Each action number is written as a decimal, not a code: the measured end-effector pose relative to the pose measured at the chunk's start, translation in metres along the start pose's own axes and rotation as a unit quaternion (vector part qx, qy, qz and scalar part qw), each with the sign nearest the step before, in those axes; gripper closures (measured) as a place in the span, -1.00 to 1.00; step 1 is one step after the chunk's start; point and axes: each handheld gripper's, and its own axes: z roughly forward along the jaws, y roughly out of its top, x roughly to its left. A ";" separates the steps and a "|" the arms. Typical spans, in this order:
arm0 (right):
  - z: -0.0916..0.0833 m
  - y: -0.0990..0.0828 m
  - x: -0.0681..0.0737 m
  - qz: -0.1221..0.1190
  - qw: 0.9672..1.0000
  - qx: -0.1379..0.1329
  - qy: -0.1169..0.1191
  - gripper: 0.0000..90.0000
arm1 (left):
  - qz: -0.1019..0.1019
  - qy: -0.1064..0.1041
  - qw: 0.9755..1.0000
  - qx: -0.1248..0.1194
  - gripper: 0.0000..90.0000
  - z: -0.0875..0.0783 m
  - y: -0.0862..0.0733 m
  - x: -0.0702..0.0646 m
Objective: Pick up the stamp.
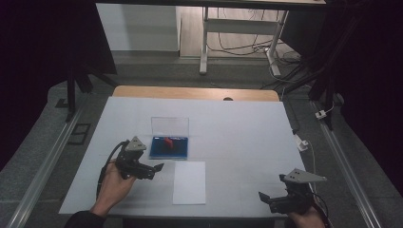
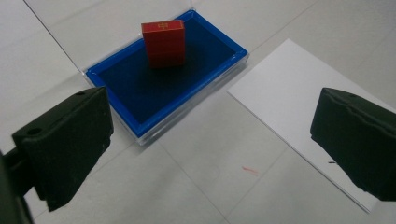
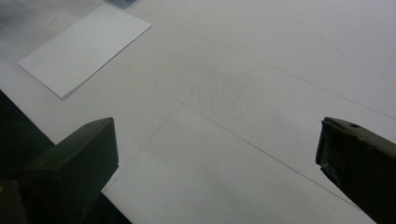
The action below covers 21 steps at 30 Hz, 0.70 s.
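Blue lining marks the open case [image 1: 169,148] that sits near the middle of the white tabletop [image 1: 237,133], with its clear lid [image 1: 170,126] standing upright along the far edge. A red block [image 1: 167,142] stands upright inside the case, toward its far side; in the left gripper view you see the block [image 2: 163,43] resting on the dark blue floor of the case [image 2: 135,123], apart from the raised blue rim.

Your left hand-held gripper [image 1: 151,169] hovers just beside the near left corner of the case, pointing to the right. Its jaws are spread wide with nothing between them. In the left gripper view the left hand-held gripper [image 2: 210,140] frames the near corner of the case and bare tabletop.

A white sheet of paper [image 1: 189,182] lies flat on the tabletop just in front of the case, close to its near right corner but apart from it. The same sheet [image 2: 308,112] appears at the right of the left gripper view.

Your right hand-held gripper [image 1: 272,198] sits at the near right edge of the tabletop, well apart from the case and the sheet. Its jaws are also spread wide and hold nothing. In the right gripper view the right hand-held gripper [image 3: 217,158] faces bare tabletop, with the sheet [image 3: 84,46] farther off at upper left.
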 end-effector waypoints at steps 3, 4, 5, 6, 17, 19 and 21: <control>0.000 0.000 0.000 -0.002 1.000 0.002 0.000 -1.00 | -0.003 0.009 1.000 -0.002 -1.00 0.004 0.005 0.002; 0.000 0.000 0.000 -0.002 1.000 0.002 0.000 -1.00 | -0.004 0.014 1.000 -0.002 -1.00 0.005 0.007 0.003; 0.000 0.000 0.000 -0.002 1.000 0.002 0.000 -1.00 | -0.006 0.015 1.000 -0.005 -1.00 0.007 0.008 0.004; 0.000 0.000 0.000 -0.002 1.000 0.002 0.000 -1.00 | -0.006 0.016 1.000 -0.003 -1.00 0.008 0.010 0.004; 0.000 0.000 0.000 -0.004 1.000 0.003 0.001 -1.00 | 0.001 0.024 1.000 0.010 -1.00 0.031 0.024 0.010; 0.000 0.000 0.000 -0.005 1.000 0.004 0.001 -1.00 | -0.002 0.024 1.000 0.010 -1.00 0.035 0.026 0.013; 0.000 0.000 0.000 -0.005 1.000 0.004 0.002 -1.00 | -0.004 0.029 1.000 0.013 -1.00 0.038 0.028 0.015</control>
